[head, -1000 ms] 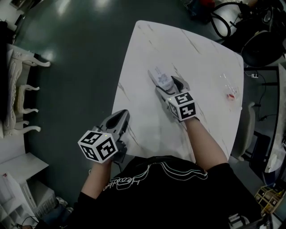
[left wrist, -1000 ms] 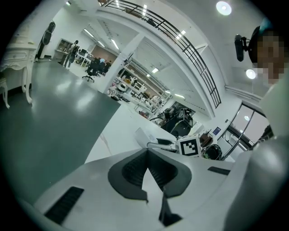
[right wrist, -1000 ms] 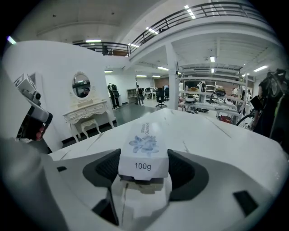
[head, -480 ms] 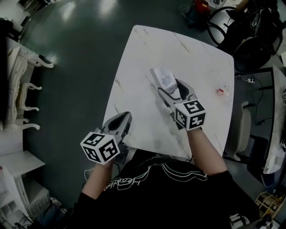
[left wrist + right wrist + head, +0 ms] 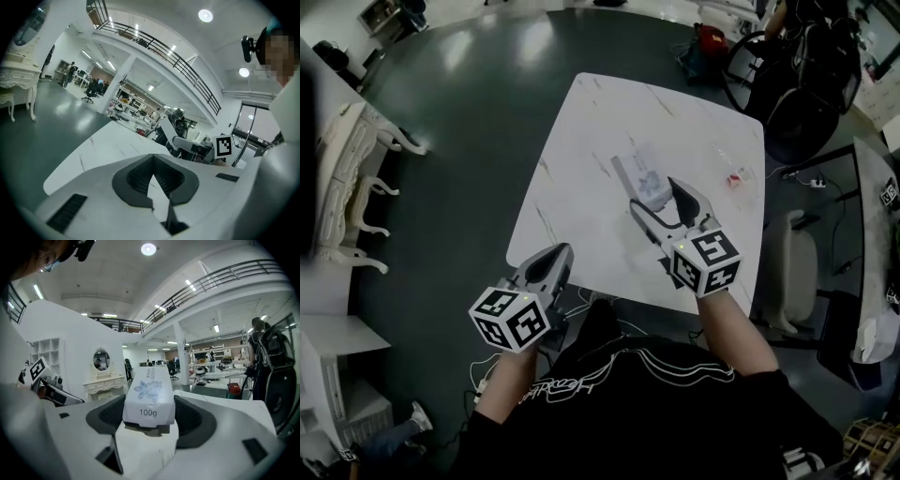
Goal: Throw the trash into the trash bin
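The white box (image 5: pixel 149 397) is sitting between the jaws of the right gripper (image 5: pixel 653 194), which are pressing on its two long sides and gripping it over the middle of the table (image 5: pixel 581 187). Its near end is reading "100g" under a pale flower print; the smaller lettering along its top is too fine to read, and its underside is lying in shadow, so whether it is touching the table cannot be told. Toward the table's far right edge a small clear-and-red thing (image 5: pixel 734 178) is lying, too small to make out. The left gripper (image 5: pixel 555 255) is hovering over the table's near left corner with its jaws meeting at the tips and holding nothing; its handle is hiding behind its marker cube.
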`<control>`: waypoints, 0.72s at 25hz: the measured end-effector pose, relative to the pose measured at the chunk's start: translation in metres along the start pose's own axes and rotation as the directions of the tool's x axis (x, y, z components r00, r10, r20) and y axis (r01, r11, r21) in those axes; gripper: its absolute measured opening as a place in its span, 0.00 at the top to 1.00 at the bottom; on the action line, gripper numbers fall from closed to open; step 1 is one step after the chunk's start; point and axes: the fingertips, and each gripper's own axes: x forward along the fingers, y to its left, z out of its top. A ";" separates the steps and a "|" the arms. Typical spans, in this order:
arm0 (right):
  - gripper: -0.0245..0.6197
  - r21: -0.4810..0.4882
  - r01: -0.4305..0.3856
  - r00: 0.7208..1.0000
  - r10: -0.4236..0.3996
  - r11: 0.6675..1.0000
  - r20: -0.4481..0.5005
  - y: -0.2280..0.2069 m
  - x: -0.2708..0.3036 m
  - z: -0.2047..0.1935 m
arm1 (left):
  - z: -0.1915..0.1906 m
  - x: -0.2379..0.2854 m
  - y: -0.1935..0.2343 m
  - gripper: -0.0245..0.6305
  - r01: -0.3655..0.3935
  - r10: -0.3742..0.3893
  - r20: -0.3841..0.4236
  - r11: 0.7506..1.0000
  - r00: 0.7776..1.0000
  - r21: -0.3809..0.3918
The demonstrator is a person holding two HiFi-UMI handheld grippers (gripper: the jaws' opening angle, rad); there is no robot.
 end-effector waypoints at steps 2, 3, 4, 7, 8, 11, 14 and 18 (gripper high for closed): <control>0.44 -0.013 -0.008 1.000 0.008 1.000 0.028 0.011 -0.021 0.007 | -0.004 -0.013 -0.015 0.96 0.000 0.000 0.022 1.000 1.000 0.011; 0.44 -0.020 -0.012 0.999 0.013 1.000 0.040 0.017 -0.030 0.010 | -0.006 -0.019 -0.021 0.96 0.000 -0.001 0.035 1.000 0.999 0.017; 0.44 -0.029 -0.017 0.999 0.018 0.999 0.049 0.023 -0.038 0.012 | -0.008 -0.026 -0.027 0.96 0.000 -0.001 0.048 1.000 0.999 0.023; 0.44 -0.070 -0.039 0.997 0.044 0.997 0.065 0.041 -0.060 0.015 | -0.015 -0.046 -0.043 0.96 -0.010 0.007 0.087 0.999 0.996 0.037; 0.44 -0.084 -0.049 0.996 0.055 0.995 0.068 0.047 -0.065 0.016 | -0.017 -0.053 -0.048 0.96 -0.017 0.013 0.098 0.999 0.995 0.040; 0.44 -0.112 -0.091 0.992 0.099 0.990 0.073 0.068 -0.073 0.016 | -0.026 -0.075 -0.054 0.96 -0.051 0.046 0.126 0.998 0.991 0.039; 0.44 -0.126 -0.169 0.982 0.178 0.977 0.065 0.100 -0.068 0.011 | -0.038 -0.104 -0.050 0.96 -0.117 0.113 0.154 0.993 0.982 0.016; 0.44 -0.146 -0.306 0.948 0.315 0.941 0.047 0.153 -0.048 0.006 | -0.045 -0.154 -0.036 0.96 -0.236 0.236 0.205 0.971 0.950 -0.022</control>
